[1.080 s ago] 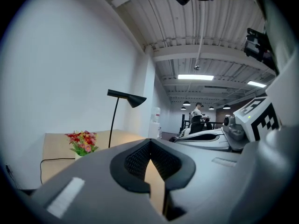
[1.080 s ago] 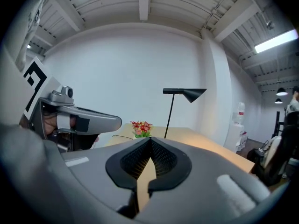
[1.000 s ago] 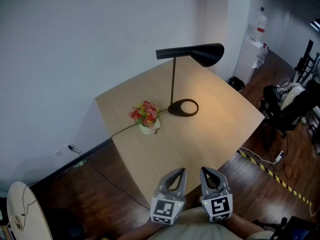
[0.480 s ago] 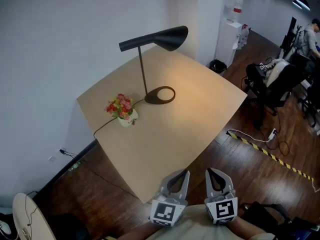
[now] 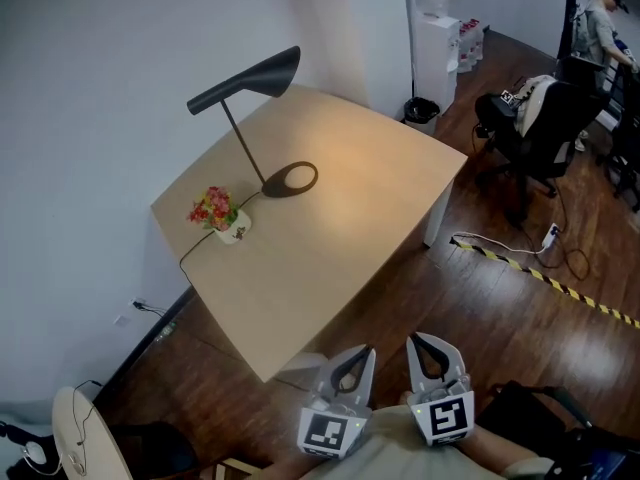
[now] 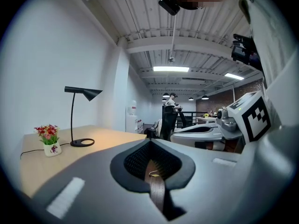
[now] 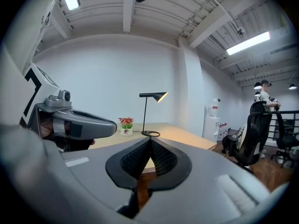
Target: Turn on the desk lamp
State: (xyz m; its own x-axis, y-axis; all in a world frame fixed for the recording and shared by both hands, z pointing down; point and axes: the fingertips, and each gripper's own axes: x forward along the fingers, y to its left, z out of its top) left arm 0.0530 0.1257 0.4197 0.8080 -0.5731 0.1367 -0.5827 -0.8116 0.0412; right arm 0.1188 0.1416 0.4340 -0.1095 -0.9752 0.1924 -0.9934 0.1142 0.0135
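lamp looking lit already, both hand-held grippers waiting clear of the surface

the wooden floor point(image 5: 470, 298) is taking up the near part of the head view. the person is standing on it, well back from the pale wooden surface point(image 5: 340, 238). an office chair point(image 5: 525, 128) with clothes over it is standing off to the right, and a water dispenser point(image 5: 438, 38) is standing by the wall behind the surface's far corner.

the black desk lamp point(image 5: 262, 74) is standing at the far left of the surface. its ring base point(image 5: 290, 179) is resting flat and its shade is leaning out over the middle. a warm patch is lying on the wood under the shade, and in the right gripper view the inside of the shade is glowing yellow, so the lamp is probably on. a small pot of flowers point(image 5: 217, 213) is sitting just beside the base, towards the wall.

the left hand-held gripper point(image 5: 360, 356) and the right hand-held gripper point(image 5: 420, 345) are hanging side by side close to the person's body. each is clenched with its jaws meeting at the tip and nothing between them.

as a judgement, either the switching is done or the approach is not yet begun. if the light is not on, the next move is calling for a step up to the surface and a long reach to the lamp. no view is showing where its switch is.
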